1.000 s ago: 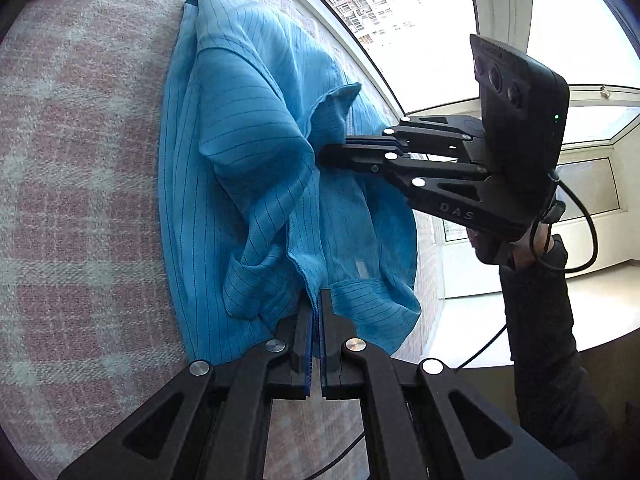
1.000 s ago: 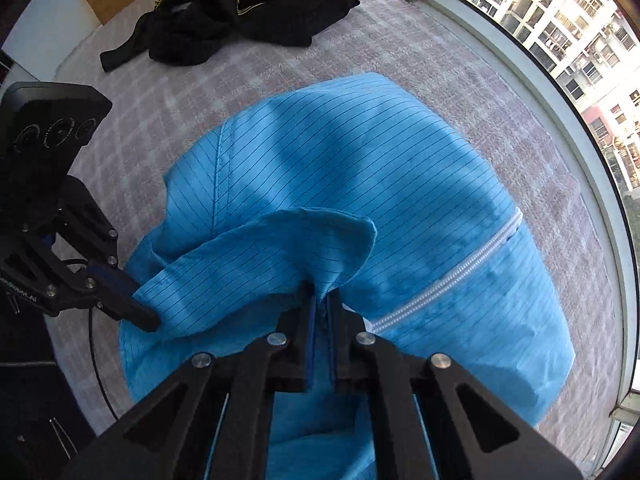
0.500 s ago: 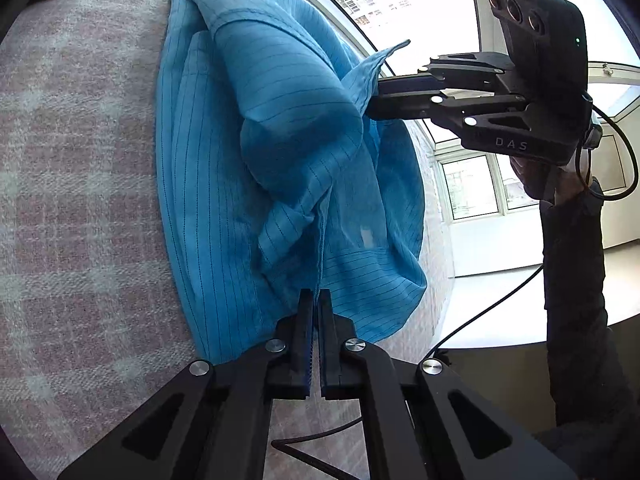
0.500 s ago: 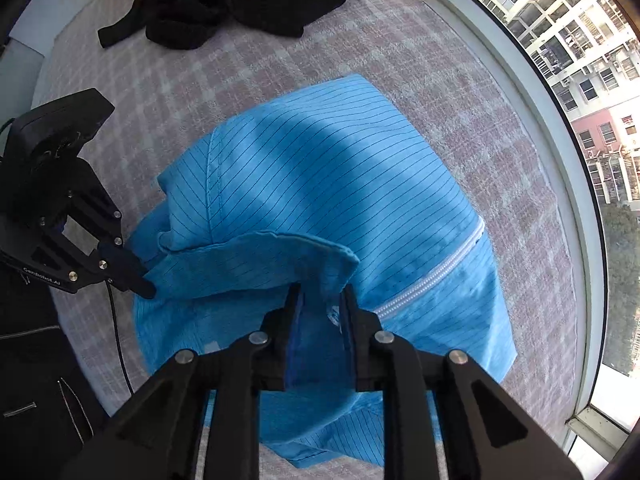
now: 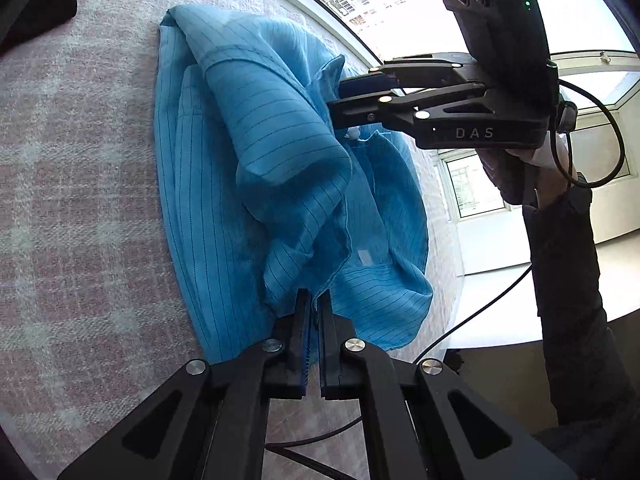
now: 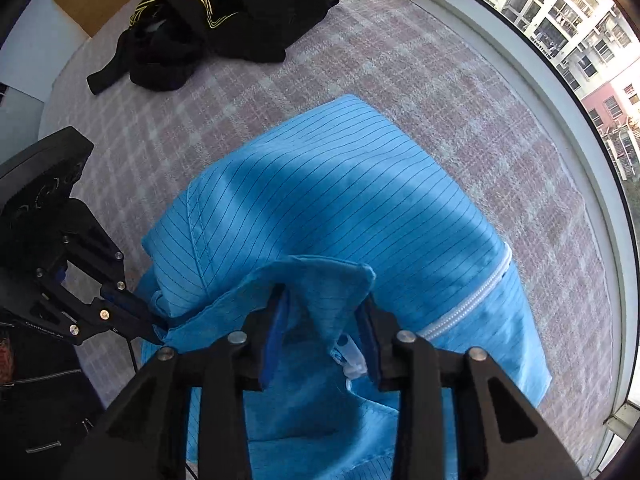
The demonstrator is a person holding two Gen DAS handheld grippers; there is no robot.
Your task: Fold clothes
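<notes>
A pink plaid cover (image 6: pixel 420 80) by a curved window (image 6: pixel 560 92) bears the blue garment (image 6: pixel 340 208). The left gripper (image 5: pixel 314 300) pinches its hem; the right gripper (image 6: pixel 320 320) stands wide and closing, collar between its jaws. Only the right view shows black clothes (image 6: pixel 208 20) — far off.

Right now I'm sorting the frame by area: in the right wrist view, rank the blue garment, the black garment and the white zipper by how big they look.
1. blue garment, largest, though it is nearer the camera
2. black garment
3. white zipper, a thin line
</notes>
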